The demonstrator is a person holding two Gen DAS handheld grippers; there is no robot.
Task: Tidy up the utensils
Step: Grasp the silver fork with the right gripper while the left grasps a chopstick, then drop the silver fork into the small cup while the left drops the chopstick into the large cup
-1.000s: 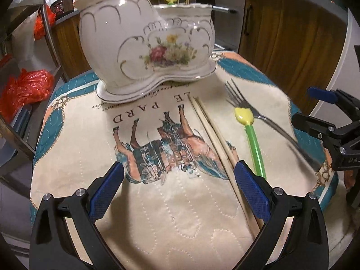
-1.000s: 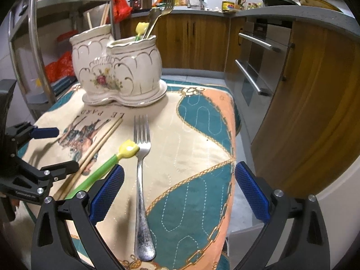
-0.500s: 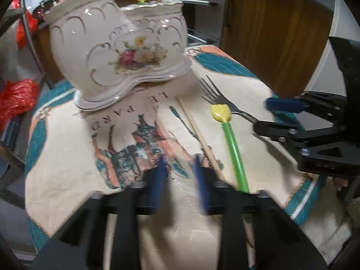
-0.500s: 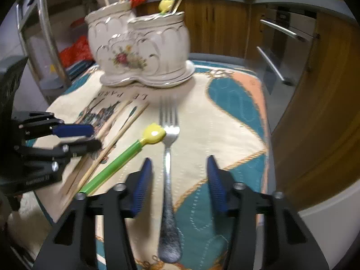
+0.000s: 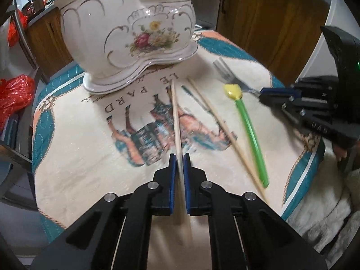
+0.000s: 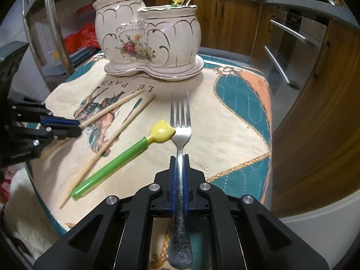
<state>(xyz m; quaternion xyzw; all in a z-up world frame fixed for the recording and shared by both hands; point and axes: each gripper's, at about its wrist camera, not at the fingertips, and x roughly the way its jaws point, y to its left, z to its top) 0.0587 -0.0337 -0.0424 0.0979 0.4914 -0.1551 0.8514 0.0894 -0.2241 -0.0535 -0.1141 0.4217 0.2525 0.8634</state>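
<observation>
Your left gripper clamped on a chopstick, right gripper clamped on the fork, only its view showing the cloth's edge right of its fingers.

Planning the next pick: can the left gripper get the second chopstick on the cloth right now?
Probably not yet. The left gripper is shut on one chopstick. The second chopstick lies uncovered beside it, so the path looks free once that one is dropped off.

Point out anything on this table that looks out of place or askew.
Nothing is damaged or spilled. The loose chopstick and the green stick with a yellow tip lie crossed at angles on the cloth, outside the ceramic holder.
</observation>
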